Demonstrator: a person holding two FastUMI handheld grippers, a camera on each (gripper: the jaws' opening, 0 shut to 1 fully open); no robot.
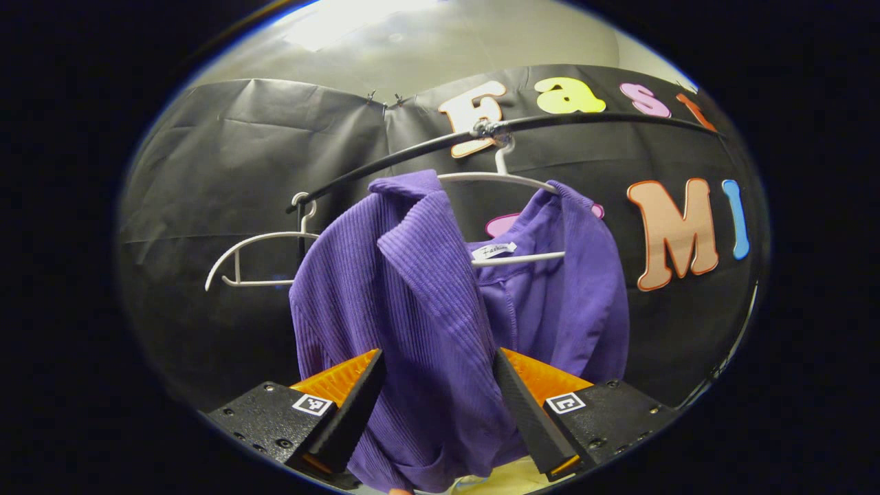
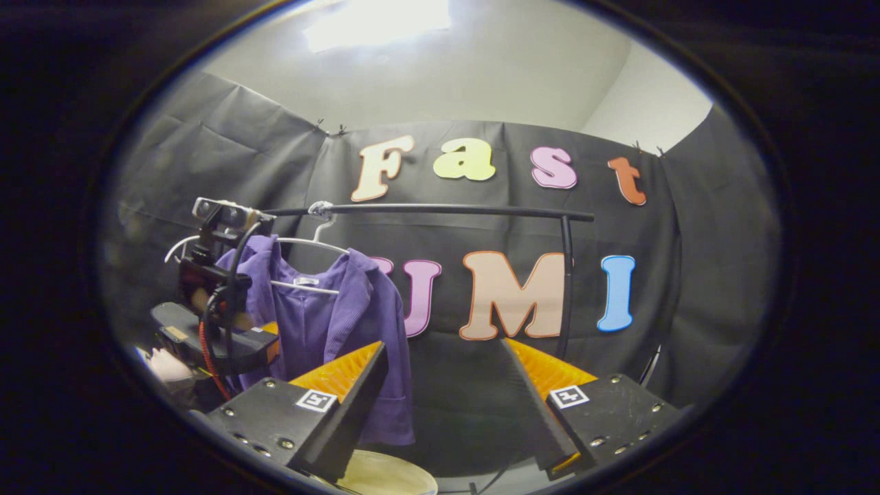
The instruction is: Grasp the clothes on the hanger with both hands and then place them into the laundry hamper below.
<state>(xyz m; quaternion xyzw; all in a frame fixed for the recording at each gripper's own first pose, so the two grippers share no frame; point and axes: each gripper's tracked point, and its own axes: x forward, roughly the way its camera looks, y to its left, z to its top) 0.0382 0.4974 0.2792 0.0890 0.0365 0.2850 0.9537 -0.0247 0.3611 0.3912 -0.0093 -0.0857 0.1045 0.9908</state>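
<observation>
Purple jacket (image 1: 426, 309) hangs on white hanger (image 1: 509, 180).

Staged recording booth w/ black cloth wall (image 2: 481, 385), clothes rail (image 2: 440, 210) (indoor, plain ceiling (image 2: 481, 69))

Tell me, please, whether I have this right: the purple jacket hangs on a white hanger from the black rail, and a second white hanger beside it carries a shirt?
Not quite. The purple jacket does hang on a white hanger from the black rail, but the second white hanger beside it is bare, as the left gripper view shows.
</observation>
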